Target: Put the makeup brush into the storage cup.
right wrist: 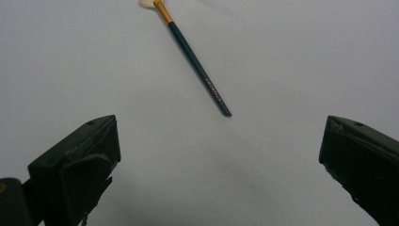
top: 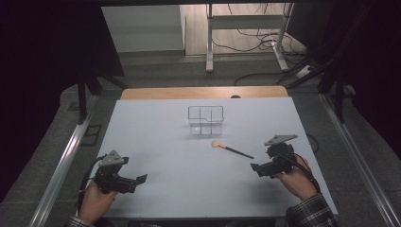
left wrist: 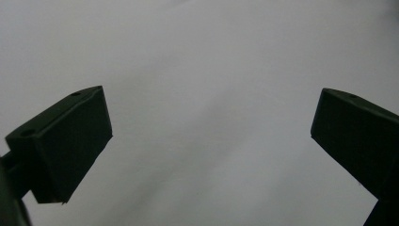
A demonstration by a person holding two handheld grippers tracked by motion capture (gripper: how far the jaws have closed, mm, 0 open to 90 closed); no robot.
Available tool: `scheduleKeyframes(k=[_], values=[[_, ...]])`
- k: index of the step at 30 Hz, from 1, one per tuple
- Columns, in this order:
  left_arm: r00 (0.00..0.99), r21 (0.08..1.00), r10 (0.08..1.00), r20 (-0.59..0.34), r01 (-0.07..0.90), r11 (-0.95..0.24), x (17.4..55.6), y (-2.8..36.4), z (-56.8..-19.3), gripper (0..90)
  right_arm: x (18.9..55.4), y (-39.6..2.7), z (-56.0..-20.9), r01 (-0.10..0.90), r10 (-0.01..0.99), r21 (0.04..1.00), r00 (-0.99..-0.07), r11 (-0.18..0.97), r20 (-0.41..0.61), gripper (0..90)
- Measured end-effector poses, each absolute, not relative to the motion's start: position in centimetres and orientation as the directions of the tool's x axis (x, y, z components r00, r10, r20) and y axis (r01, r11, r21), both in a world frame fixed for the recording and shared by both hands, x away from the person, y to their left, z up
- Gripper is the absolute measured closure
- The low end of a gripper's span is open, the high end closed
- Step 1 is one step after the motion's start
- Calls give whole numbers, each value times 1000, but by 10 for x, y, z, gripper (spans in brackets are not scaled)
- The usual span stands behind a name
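Observation:
A makeup brush with a pale tuft, gold ferrule and dark handle lies flat on the white table, right of centre. In the right gripper view the brush lies ahead of the jaws, its handle end nearest them. My right gripper rests near the table's right front, open, a short way from the handle end. At the left front my left gripper is open, with bare table between its fingers. A clear divided organiser box stands behind the brush.
A wooden strip runs along the table's far edge. Metal rails flank the table on both sides. Beyond it stand a desk frame and loose cables on the floor.

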State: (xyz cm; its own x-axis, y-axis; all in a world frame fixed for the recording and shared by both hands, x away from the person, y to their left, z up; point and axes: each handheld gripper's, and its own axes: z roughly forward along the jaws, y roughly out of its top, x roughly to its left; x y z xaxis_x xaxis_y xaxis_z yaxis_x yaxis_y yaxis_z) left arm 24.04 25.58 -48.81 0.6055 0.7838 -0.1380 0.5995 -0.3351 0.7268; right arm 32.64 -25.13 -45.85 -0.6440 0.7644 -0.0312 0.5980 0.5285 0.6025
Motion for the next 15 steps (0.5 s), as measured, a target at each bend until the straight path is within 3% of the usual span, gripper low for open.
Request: scheduleKeyframes(k=[15], values=[[603,717,785,-140,608,-339,240,255,-489,0,343,-242,-458,616,768,560,-638,554,-58,0]])
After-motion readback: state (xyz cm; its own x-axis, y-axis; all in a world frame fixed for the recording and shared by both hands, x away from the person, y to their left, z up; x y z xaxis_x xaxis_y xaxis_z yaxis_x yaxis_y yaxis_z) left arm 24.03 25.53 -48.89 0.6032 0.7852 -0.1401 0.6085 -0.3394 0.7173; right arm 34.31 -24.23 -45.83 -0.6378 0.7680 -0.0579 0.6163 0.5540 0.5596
